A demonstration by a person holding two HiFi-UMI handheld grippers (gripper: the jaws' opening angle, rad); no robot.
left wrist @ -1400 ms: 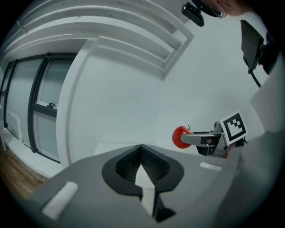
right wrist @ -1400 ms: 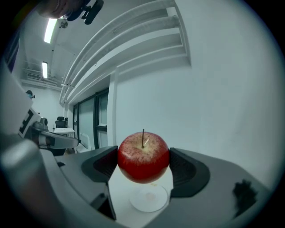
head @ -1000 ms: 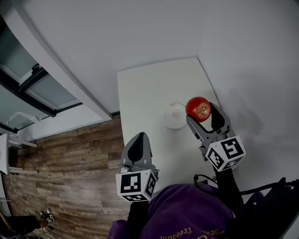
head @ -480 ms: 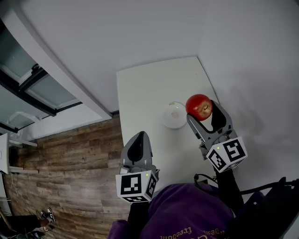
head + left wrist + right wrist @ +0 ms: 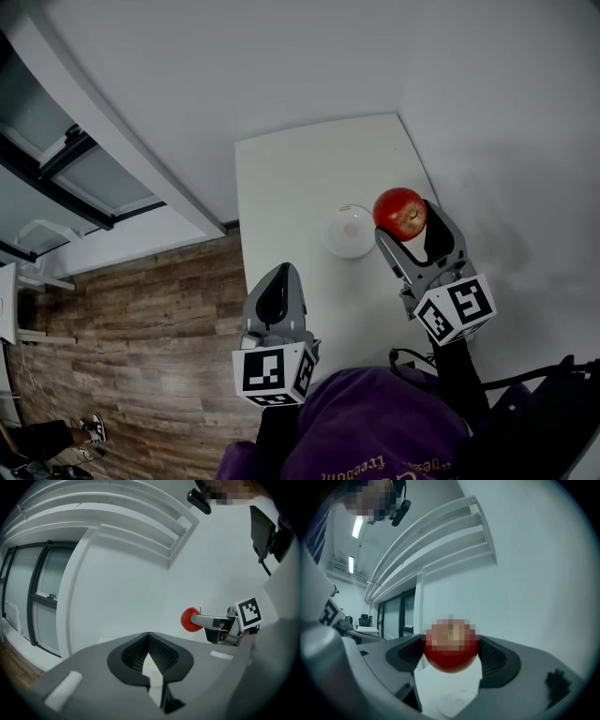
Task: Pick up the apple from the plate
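Above the white table, to the right of the small white plate, the red apple sits clamped between the jaws of the right gripper. The right gripper view confirms the hold: the two dark pads press on either side of the fruit, and the empty plate lies below it on the table with open space between them.

Little has changed over the last second. The apple was already clear of the plate a second ago. Since then it has only crept slightly up and to the right in the head view, while the gripper's marker cube has drifted with it by a similar trifle. The plate has not moved. The left gripper has kept its place near the table's front edge, its jaws together with nothing between them.

For the task, this suggests that the pick itself is done and the lift is levelling off into a steady hold. The grip appears centred on the apple's widest part, so a slip seems unlikely as long as the squeeze is kept. What remains, at most, is to hold the fruit clear of the plate.
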